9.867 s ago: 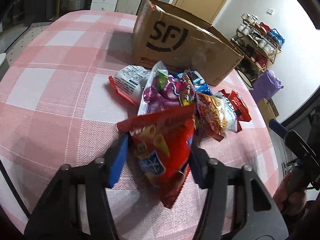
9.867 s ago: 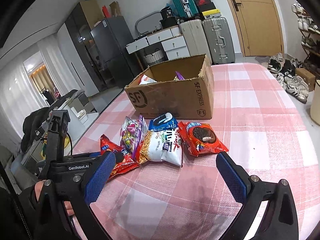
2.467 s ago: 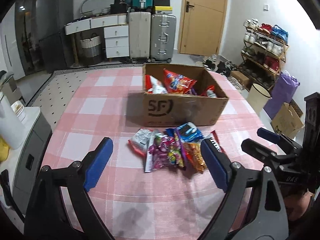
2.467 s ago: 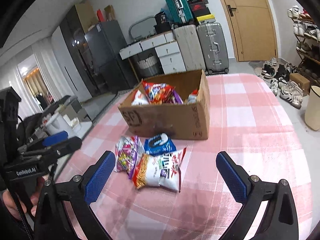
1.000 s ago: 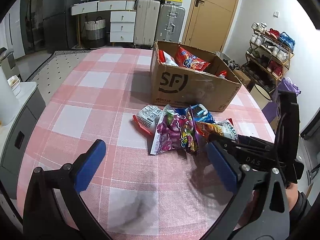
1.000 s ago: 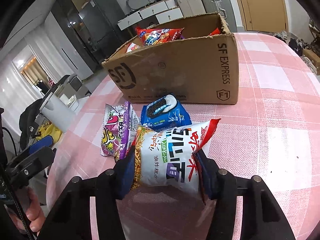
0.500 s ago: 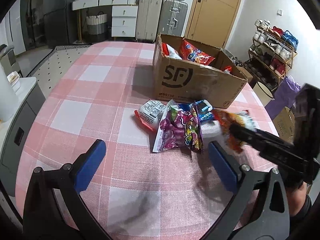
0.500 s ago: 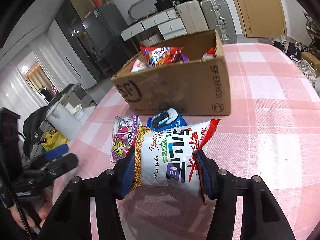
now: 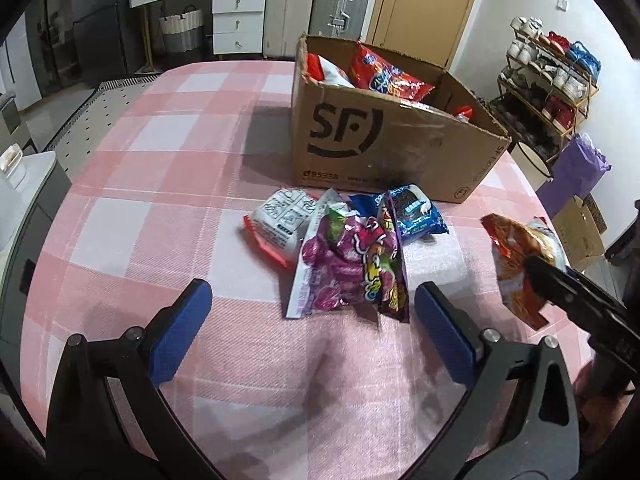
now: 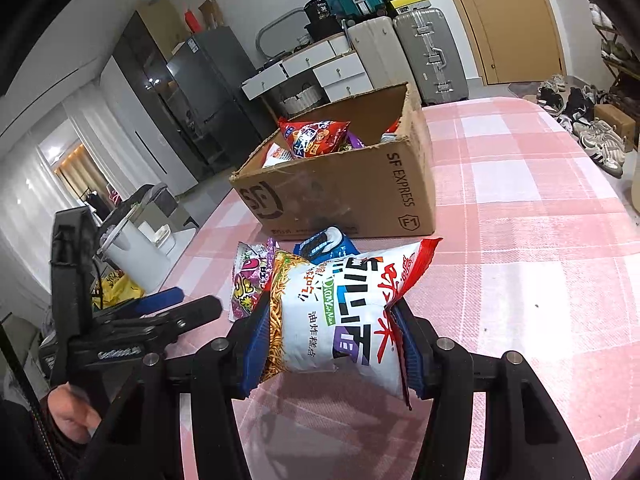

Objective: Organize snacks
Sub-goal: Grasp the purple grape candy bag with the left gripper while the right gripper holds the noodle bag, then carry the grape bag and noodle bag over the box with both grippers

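1. A brown cardboard box stood open on the worktop, which had a pink and white checked cloth.
2. Inside the box lay a shiny red snack bag and a white one.
3. The right gripper squeezed a puffy white noodle snack bag, held up off the cloth in front of the box.
4. The left gripper was wide open, with nothing in it.
5. Crinkly bags lay near the box: a purple candy bag, a blue cookie pack and a white pack.
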The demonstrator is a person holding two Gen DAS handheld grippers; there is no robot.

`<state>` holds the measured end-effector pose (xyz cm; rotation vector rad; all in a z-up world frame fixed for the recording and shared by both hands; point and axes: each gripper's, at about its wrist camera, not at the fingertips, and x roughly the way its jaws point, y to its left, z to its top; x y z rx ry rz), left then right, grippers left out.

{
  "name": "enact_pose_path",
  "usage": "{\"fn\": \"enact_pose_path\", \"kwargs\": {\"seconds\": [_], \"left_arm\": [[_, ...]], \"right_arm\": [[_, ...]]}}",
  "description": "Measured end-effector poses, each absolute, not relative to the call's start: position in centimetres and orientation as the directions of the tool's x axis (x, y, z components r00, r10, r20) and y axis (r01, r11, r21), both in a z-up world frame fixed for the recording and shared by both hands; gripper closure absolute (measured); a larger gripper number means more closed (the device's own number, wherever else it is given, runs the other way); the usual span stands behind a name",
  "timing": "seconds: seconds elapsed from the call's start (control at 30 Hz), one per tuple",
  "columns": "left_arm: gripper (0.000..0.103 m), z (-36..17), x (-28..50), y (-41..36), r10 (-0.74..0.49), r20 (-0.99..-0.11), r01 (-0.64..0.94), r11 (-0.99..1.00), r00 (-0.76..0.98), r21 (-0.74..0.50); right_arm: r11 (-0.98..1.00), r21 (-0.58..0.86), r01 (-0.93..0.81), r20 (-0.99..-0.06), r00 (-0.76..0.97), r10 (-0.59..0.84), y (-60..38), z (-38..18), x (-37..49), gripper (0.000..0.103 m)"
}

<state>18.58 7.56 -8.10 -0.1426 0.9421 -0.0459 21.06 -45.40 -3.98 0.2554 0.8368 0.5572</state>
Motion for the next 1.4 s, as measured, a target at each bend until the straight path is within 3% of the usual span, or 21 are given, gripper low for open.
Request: {"fn": "enact_pose_path", "kwargs": {"seconds": [0.6, 0.7, 0.73, 0.83, 0.9, 0.93, 1.1, 1.4], "left_arm": [[0.002, -11.5, 23.8, 6.6, -0.096, -0.854, -0.016, 0.993, 0.511, -0.121], [0.004, -12.1, 24.1, 7.3, -0.128, -0.857, -0.028, 0.986, 0.500, -0.164], [0.005, -12.3, 24.2, 7.7, -0.154, -0.852, -0.029, 0.980, 0.500, -0.195], [0.027, -12.3, 24.0, 8.5, -0.207, -0.836, -0.028, 0.966, 0.508, -0.256], [0.054, -12.0, 23.7, 8.8, -0.218, -0.828, -0.022, 0.963, 0.517, -0.267], [0.059, -12.0, 23.6, 8.8, -0.210, -0.830, -0.018, 0.967, 0.517, -0.255], [0.067, -11.9, 22.5, 9.1, -0.225, -0.813, 0.021, 0.967, 0.537, -0.254], [0.067, -11.0, 20.0, 10.3, -0.240, -0.800, 0.016, 0.961, 0.549, -0.277]], "right_arm": [[0.821, 0.464, -0.332, -0.616, 0.545, 0.569, -48.2, -4.6, 20.6, 0.047], [0.821, 0.466, -0.329, -0.617, 0.544, 0.568, -48.2, -4.6, 20.5, 0.047], [0.821, 0.466, -0.330, -0.618, 0.543, 0.568, -48.1, -4.6, 20.4, 0.047], [0.824, 0.461, -0.329, -0.619, 0.546, 0.564, -47.9, -4.4, 20.1, 0.047], [0.824, 0.463, -0.327, -0.619, 0.546, 0.564, -47.9, -4.3, 20.1, 0.047], [0.825, 0.462, -0.326, -0.620, 0.546, 0.563, -47.8, -4.3, 20.0, 0.047], [0.824, 0.457, -0.335, -0.622, 0.541, 0.565, -47.1, -4.2, 19.8, 0.047], [0.819, 0.451, -0.354, -0.617, 0.540, 0.573, -46.1, -3.7, 19.5, 0.046]]}}
